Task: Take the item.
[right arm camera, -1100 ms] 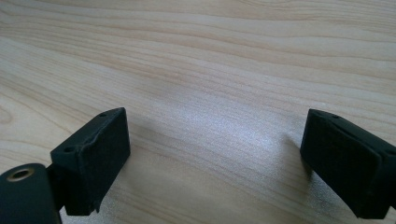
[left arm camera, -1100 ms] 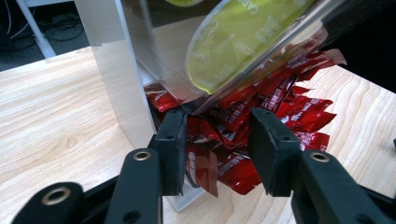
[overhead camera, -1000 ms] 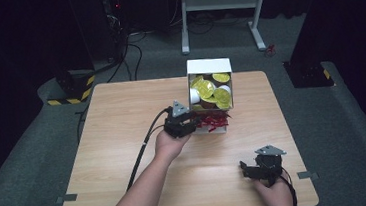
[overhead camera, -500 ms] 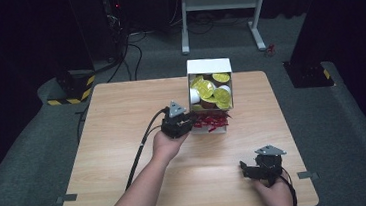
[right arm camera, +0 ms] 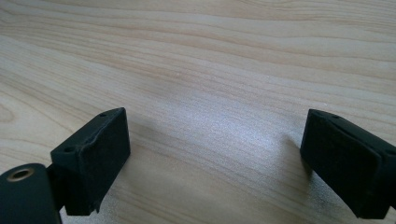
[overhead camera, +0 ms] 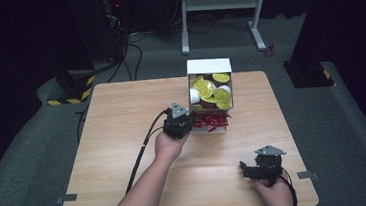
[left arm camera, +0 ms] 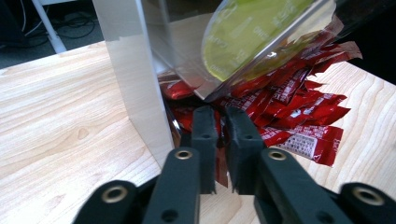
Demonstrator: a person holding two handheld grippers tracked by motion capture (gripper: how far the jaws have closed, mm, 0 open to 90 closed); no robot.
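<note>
Apparently early: my left gripper (left arm camera: 219, 140) pinching red sachet (left arm camera: 219, 163) at white box (overhead camera: 208, 66) front; nothing out yet; right gripper (overhead camera: 262, 169) wide, idle near bench's near edge.

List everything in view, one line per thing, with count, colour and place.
Table: one, light wood, centre.
Box: one, white, far middle of table.
Lidded cups: several, yellow-green lids, inside box.
Sachets: a heap, count unclear, red, at box's near end.
Stand: one, white, floor beyond table.
Left gripper: black, jaws nearly together on a red sachet, by box wall.
Right gripper: black, open, over bare table, near right.
</note>
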